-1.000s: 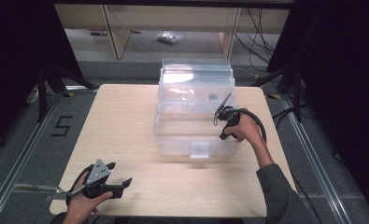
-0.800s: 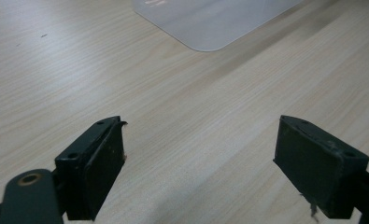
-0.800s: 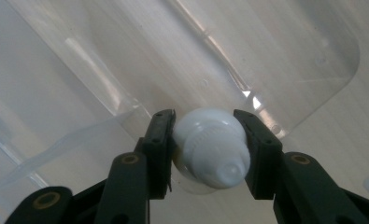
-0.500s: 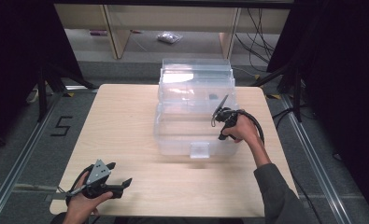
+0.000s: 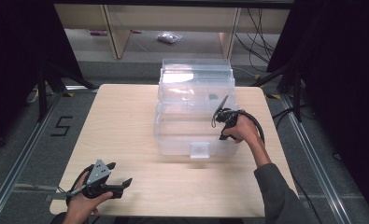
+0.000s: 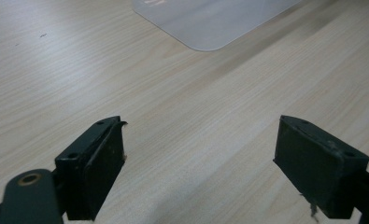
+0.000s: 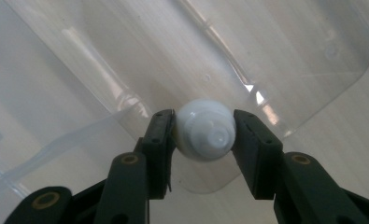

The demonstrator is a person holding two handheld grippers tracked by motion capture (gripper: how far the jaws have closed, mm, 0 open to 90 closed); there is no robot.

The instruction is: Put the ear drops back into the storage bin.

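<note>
Clamping white round object [image 7: 204, 135] between jaws, right gripper [image 7: 204, 140] over clear bin [image 5: 195, 109], left gripper [image 6: 201, 163] spread

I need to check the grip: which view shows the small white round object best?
The right gripper view: the small white round object sits close up, clamped between the right tool's black jaws above the clear plastic bin. In the high view it is too small to make out at that tool.

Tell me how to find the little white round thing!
Find the big clear plastic box on the wooden table. Over its right side, the right gripper squeezes a small white ball-shaped thing between its black jaws. Nothing else there is white and round.
</note>
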